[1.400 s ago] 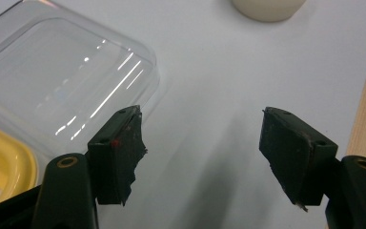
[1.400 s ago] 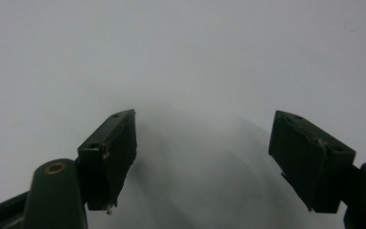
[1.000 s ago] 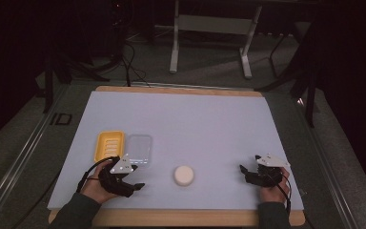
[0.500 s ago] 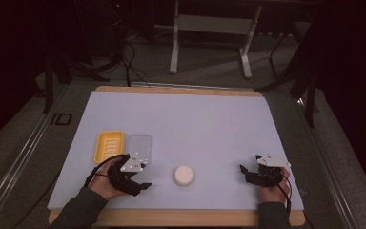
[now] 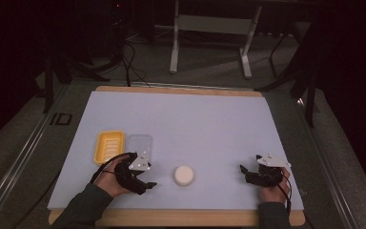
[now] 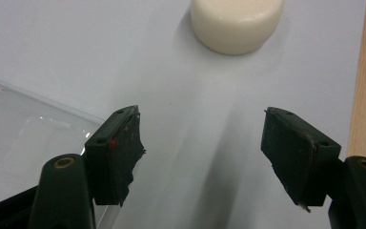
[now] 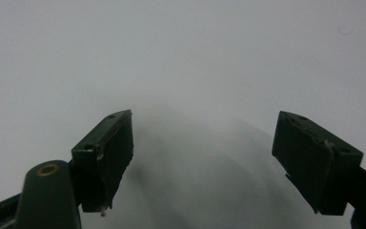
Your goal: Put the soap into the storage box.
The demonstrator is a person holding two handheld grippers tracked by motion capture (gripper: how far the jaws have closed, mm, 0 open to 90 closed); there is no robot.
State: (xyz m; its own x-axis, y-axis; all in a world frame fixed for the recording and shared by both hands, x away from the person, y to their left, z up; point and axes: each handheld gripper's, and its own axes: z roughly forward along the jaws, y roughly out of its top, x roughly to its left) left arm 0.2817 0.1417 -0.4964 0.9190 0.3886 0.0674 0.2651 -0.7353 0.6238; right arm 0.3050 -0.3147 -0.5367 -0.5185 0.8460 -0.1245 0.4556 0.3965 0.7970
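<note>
From the high view, the left gripper [image 5: 145,183] points toward the white puck [image 5: 183,175] lying near the table's front edge, apparently lining up a grasp; the right gripper [image 5: 246,172] rests apart. The left gripper view adds detail — jaws wide, empty, puck [image 6: 237,22] ahead, clear lid [image 6: 26,138] beside. The right gripper view — jaws wide, empty.

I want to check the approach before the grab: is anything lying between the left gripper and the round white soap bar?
Nothing visible blocks it. The left gripper has its jaws open toward the soap bar, with bare white table mat between them. The clear lid lies off to one side by one jaw, outside that path.
</note>
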